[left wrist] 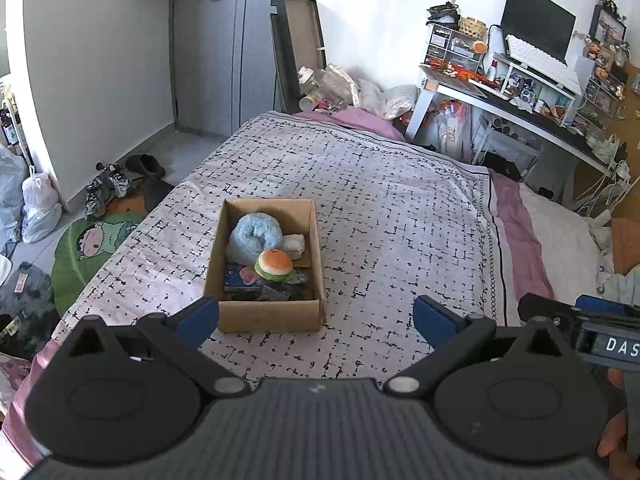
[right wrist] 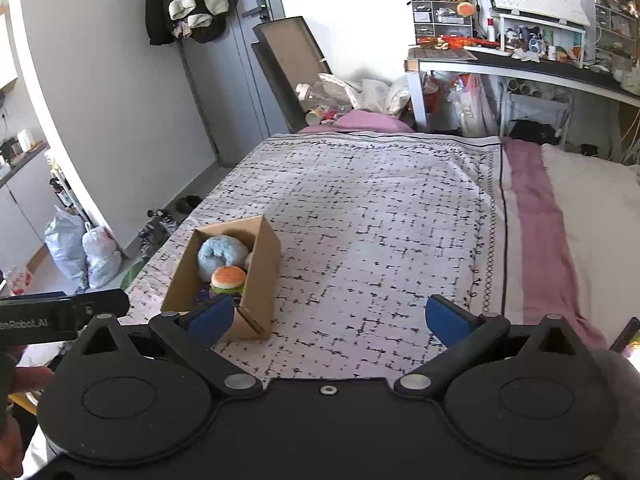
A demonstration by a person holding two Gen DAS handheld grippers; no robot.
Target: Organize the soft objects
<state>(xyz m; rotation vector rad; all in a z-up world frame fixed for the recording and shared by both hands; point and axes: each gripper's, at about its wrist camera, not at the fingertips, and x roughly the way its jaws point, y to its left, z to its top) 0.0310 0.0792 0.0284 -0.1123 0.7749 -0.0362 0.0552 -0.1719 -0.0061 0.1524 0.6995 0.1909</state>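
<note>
— Closest to your lens on the left side is your left gripper point(left wrist: 316, 320): both blue fingertips point(left wrist: 200, 318) stand wide apart and nothing sits between them. What lies past them?

— You are looking down on the cardboard box point(left wrist: 272, 316), which rests on the patterned bedspread point(left wrist: 400, 220). Its long axis runs straight away from you toward the foot of the bed, and its short near wall faces your fingers, with your left fingertip overlapping the near left corner in the picture; whether it touches, you cannot tell.

— And the soft things?

— All are inside the box. You have the blue plush point(left wrist: 252, 238) at the far end, a small pale item point(left wrist: 294, 246) beside it on the right, and the burger toy point(left wrist: 275, 265) nearer you, bun up, lying on darker items that are hard to make out.

— My other hand?

— Your right gripper point(right wrist: 330, 316) is spread just as wide and holds nothing. From that view the box point(right wrist: 260, 280) sits to your left, its length angled away and slightly rightward, the open near corner just beyond your left fingertip point(right wrist: 212, 318). You see the blue plush point(right wrist: 220, 256) and burger toy point(right wrist: 228, 278) inside.
</note>
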